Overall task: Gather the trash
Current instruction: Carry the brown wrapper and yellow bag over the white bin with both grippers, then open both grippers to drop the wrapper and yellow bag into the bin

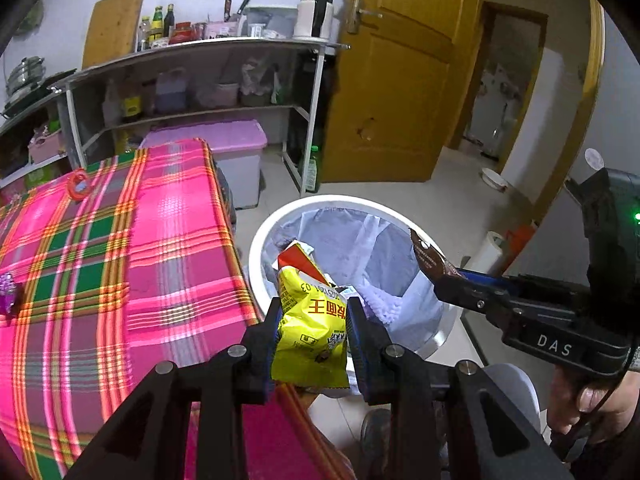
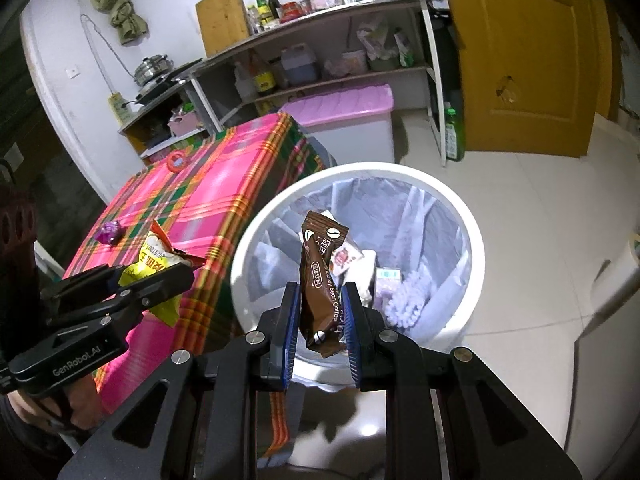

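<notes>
My left gripper (image 1: 313,312) is shut on a yellow snack bag (image 1: 310,332) with a red top, held at the near rim of the white trash bin (image 1: 256,248). In the right wrist view the same left gripper (image 2: 172,270) and its yellow snack bag (image 2: 154,264) hang over the table's corner, left of the white trash bin (image 2: 476,256). My right gripper (image 2: 320,300) is shut on a brown coffee sachet (image 2: 322,280), which stands upright over the bin's near edge. From the left wrist view the right gripper (image 1: 442,284) shows at the right with the brown coffee sachet (image 1: 428,258) sticking out.
A table with a pink plaid cloth (image 1: 120,260) stands left of the bin; a red ring (image 1: 78,186) and a purple trinket (image 1: 8,294) lie on it. The bin's liner holds wrappers and a lilac mop head (image 2: 408,300). Behind are metal shelves (image 1: 192,80), a pink-lidded box (image 1: 236,148) and a wooden door (image 1: 400,80).
</notes>
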